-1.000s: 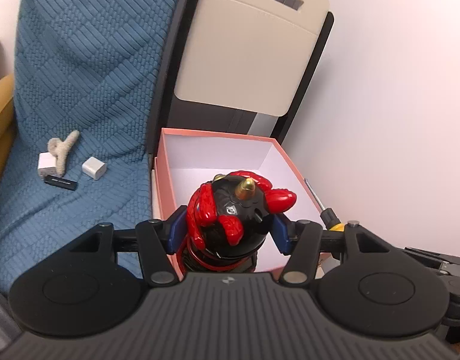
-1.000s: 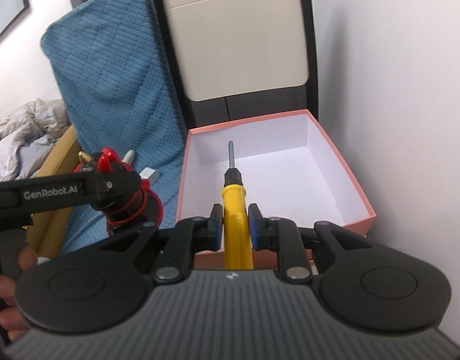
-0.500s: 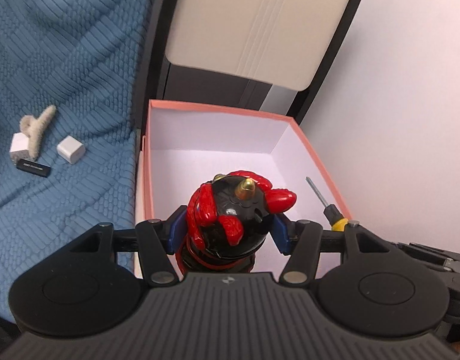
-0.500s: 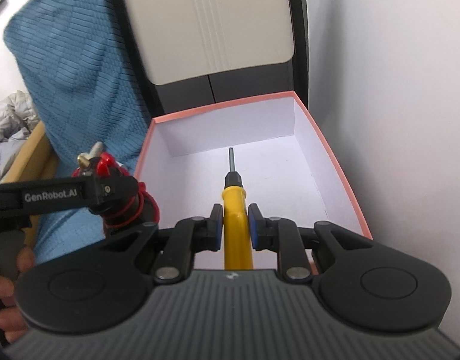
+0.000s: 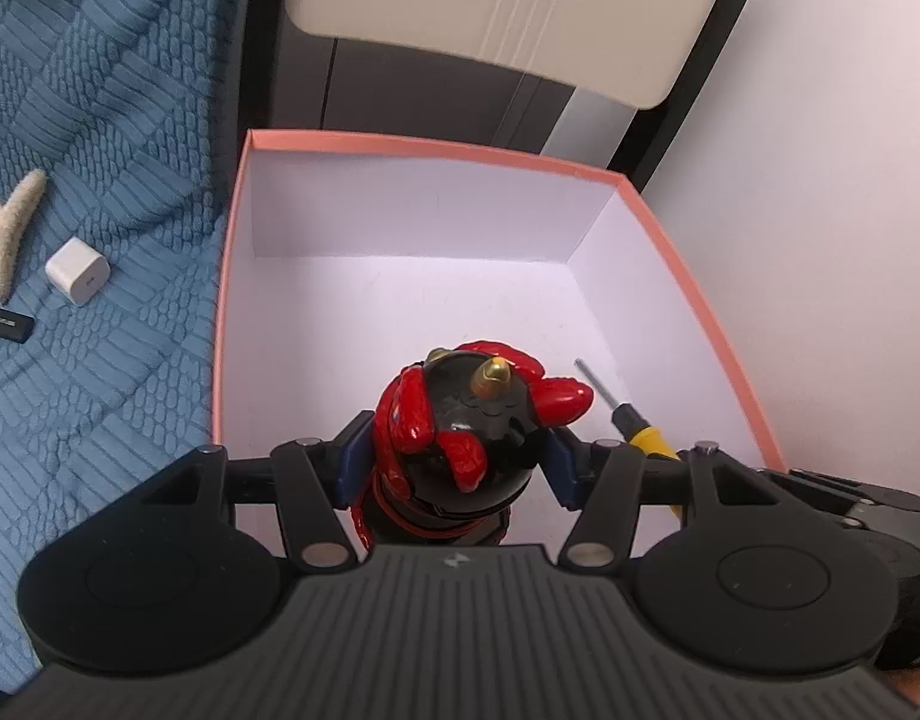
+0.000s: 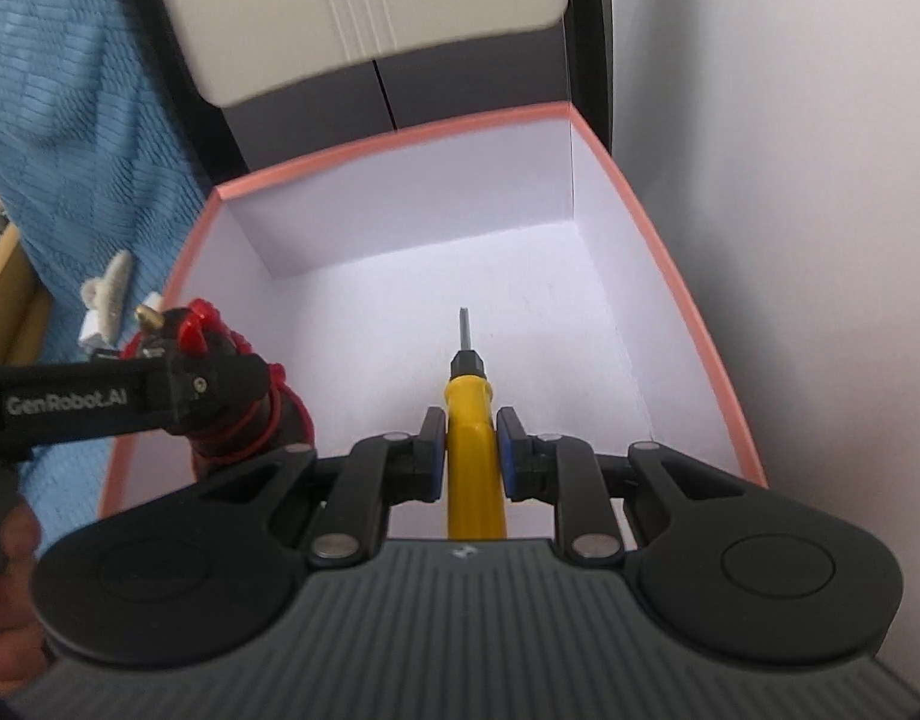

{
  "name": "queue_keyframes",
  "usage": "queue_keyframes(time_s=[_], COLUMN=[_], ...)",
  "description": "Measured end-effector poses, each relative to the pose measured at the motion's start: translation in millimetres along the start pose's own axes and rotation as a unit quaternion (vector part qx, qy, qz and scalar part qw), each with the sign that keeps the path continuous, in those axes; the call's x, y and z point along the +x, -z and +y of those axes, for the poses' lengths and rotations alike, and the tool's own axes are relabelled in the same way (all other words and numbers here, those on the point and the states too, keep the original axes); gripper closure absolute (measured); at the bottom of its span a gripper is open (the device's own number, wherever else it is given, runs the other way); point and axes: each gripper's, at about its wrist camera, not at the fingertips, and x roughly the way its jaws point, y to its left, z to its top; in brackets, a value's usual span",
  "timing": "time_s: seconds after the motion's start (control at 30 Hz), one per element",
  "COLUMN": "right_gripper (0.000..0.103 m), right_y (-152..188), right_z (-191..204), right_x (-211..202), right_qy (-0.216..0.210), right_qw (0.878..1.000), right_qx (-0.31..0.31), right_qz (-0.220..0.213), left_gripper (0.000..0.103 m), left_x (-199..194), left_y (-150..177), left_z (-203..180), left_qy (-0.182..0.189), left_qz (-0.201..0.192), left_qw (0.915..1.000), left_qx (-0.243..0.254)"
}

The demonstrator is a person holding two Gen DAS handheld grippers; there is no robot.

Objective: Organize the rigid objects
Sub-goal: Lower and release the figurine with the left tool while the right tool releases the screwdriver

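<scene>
Two held items (one figurine (image 5: 466,432), one screwdriver (image 6: 472,420)) above one box (image 5: 399,147)

Glossy plastic toy (image 5: 460,420), matt card box (image 5: 399,210), knitted blue blanket (image 5: 99,120), yellow plastic-handled, metal-shafted screwdriver (image 6: 475,420).

Your left tool (image 5: 456,450) holds the toy figure (image 5: 460,426) over the near left part of the box (image 5: 219,324). To its right, your right tool (image 6: 470,447) holds the screwdriver (image 6: 475,456) over the box's near middle, tip pointing far. Left of the box, on the blanket (image 5: 99,120), lie a charger cube (image 5: 77,271) and a hair clip (image 5: 12,228). A chair back (image 5: 508,6) stands behind the box.
</scene>
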Motion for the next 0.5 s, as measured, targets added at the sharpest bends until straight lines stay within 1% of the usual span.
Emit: queue_keyframes(time_s=[0.17, 0.27, 0.47, 0.5], right_gripper=[0.081, 0.081, 0.080, 0.080], right_y=[-0.1, 0.5, 2.0, 2.7], right_z=[-4.4, -7.2, -9.5, -9.0], right_x=[22.6, 31.9, 34.2, 33.3], right_qy=[0.003, 0.008, 0.002, 0.002], right_qw=[1.000, 1.000, 0.999, 0.999], right_qx=[0.009, 0.018, 0.022, 0.023], right_qz=[0.018, 0.025, 0.033, 0.033], left_gripper=[0.040, 0.040, 0.037, 0.035], left_x=[15.0, 21.8, 18.0, 14.7], left_y=[-2.5, -3.9, -5.1, -5.2], left_z=[-1.0, -0.7, 4.0, 3.3], left_qy=[-0.001, -0.009, -0.008, -0.010], left_qz=[0.010, 0.015, 0.009, 0.004], left_qw=[0.9999, 0.9998, 0.9999, 0.9999], left_qx=[0.001, 0.002, -0.012, -0.010])
